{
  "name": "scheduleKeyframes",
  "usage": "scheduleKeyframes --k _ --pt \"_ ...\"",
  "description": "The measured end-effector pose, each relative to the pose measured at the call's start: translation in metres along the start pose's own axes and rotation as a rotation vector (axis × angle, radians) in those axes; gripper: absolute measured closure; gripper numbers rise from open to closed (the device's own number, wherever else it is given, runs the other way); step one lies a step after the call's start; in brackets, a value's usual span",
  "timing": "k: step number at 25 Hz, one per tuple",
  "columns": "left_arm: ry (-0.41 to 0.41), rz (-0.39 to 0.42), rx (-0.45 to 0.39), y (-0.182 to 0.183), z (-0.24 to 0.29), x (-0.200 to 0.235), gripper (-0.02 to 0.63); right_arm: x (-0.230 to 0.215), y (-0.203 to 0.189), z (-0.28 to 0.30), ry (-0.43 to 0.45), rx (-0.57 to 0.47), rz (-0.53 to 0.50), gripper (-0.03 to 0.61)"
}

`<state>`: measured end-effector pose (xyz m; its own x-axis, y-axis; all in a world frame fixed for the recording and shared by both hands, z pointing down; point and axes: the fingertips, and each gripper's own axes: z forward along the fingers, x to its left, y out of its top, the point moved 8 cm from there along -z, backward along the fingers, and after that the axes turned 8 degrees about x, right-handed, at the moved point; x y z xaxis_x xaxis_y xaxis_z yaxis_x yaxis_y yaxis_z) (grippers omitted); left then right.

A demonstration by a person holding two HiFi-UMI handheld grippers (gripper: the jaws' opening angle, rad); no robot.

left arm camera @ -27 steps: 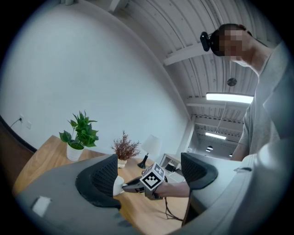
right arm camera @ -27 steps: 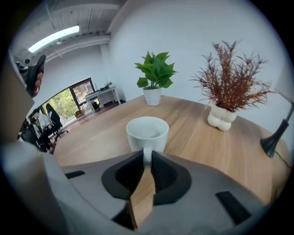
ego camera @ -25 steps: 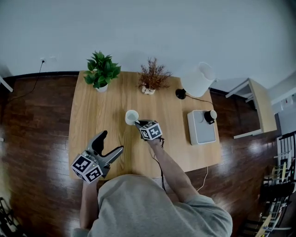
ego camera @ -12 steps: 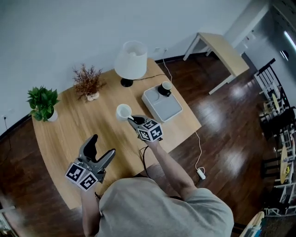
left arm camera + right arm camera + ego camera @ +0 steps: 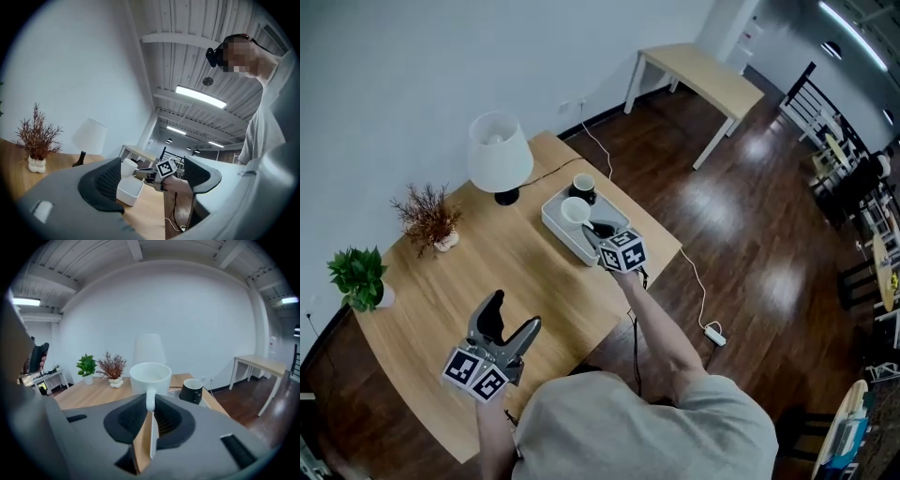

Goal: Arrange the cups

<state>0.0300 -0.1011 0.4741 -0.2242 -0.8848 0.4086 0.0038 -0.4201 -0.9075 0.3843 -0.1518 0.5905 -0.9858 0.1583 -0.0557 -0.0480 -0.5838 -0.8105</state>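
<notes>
White cup [image 5: 575, 212], plain with a slim loop handle, is pinched by that handle in the closed right gripper [image 5: 598, 231] and held above the white tray [image 5: 551, 224], near a black cup [image 5: 583, 188] (standing on the tray). The left gripper [image 5: 512, 323] is held open and empty over the light wooden table [image 5: 478, 262]; dark plank floor [image 5: 750, 234] and a white wall [image 5: 394, 75] are seen around.

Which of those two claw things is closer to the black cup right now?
Right. The right gripper holds the white cup by its handle over the tray, just beside the black cup. The left gripper hangs open over the table's near side, well away.
</notes>
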Motion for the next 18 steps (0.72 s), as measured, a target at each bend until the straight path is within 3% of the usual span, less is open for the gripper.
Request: scheduleKeyframes --k 10,18 --pt "0.057 0.011 0.012 -0.005 0.007 -0.013 0.204 -0.046 -0.014 0.098 -0.057 0.173 -0.028 0.514" --pt "0.119 0.01 -0.007 -0.005 -0.004 -0.014 0.204 -0.049 -0.012 0.125 -0.088 0.184 -0.038 0.515"
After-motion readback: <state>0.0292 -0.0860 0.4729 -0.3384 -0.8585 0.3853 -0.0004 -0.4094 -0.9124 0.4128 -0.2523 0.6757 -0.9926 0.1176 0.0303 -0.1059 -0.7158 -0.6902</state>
